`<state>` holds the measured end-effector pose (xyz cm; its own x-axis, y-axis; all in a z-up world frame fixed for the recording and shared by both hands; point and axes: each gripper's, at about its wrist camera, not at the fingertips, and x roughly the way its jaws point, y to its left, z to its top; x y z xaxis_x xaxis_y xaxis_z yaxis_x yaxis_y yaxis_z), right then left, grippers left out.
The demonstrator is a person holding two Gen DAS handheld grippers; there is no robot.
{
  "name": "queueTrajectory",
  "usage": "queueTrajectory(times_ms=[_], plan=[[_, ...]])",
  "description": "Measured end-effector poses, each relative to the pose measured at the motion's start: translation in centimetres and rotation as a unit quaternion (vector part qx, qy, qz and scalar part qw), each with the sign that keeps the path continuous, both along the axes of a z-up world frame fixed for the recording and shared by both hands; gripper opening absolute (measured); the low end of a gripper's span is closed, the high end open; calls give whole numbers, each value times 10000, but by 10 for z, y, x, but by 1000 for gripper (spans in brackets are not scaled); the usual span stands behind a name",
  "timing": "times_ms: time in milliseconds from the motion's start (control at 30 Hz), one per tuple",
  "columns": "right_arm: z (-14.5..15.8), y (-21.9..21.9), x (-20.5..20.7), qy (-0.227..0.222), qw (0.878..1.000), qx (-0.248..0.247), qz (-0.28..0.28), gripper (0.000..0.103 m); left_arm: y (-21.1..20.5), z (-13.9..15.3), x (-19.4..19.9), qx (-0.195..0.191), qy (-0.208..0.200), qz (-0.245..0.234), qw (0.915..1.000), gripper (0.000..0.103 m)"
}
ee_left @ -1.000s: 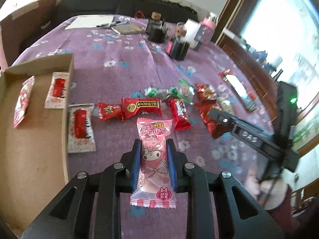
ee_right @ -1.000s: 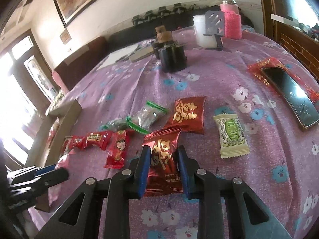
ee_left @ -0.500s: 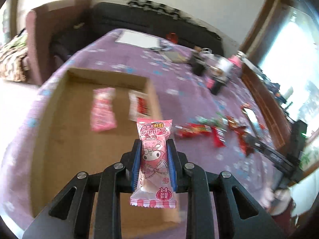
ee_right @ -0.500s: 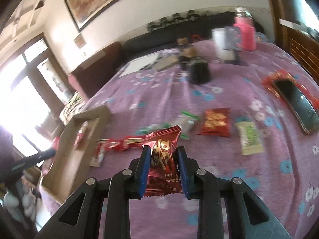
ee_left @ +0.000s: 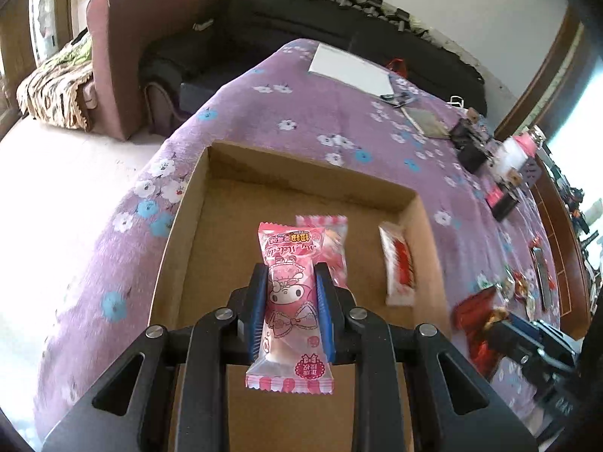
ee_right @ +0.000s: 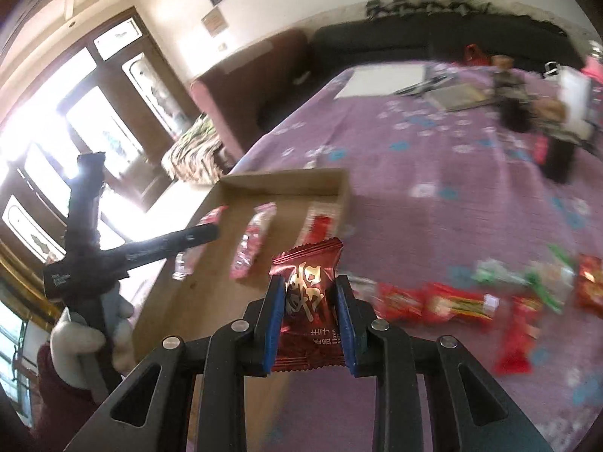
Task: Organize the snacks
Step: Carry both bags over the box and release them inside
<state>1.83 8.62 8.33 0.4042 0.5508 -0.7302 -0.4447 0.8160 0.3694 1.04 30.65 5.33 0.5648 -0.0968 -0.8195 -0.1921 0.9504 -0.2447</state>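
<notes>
Left wrist: cardboard box [ee_left: 181,226] holds two snack packets [ee_left: 395,267].

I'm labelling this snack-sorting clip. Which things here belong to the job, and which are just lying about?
Job:
- pink cartoon-print snack packet in left gripper
- dark red foil candy packet in right gripper
- shallow brown cardboard box

Lying about:
- white paper sheet
- black sofa

Purple flowered tablecloth [ee_left: 339,113] covers the whole table, and a shallow cardboard box [ee_left: 312,173] sits on it at centre. White paper [ee_left: 350,69] lies at twelve o'clock, loose red snack packets [ee_right: 452,301] scattered at three o'clock.
</notes>
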Motion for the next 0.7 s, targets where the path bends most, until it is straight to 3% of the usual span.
queueTrajectory(times_ms=[267, 700], plan=[[-11, 68, 41, 240, 9994, -240, 76, 27, 17, -14, 21, -60, 148, 183, 9997, 22], [-24, 94, 58, 115, 9986, -509, -32, 31, 33, -17, 23, -534, 112, 328, 9980, 25]])
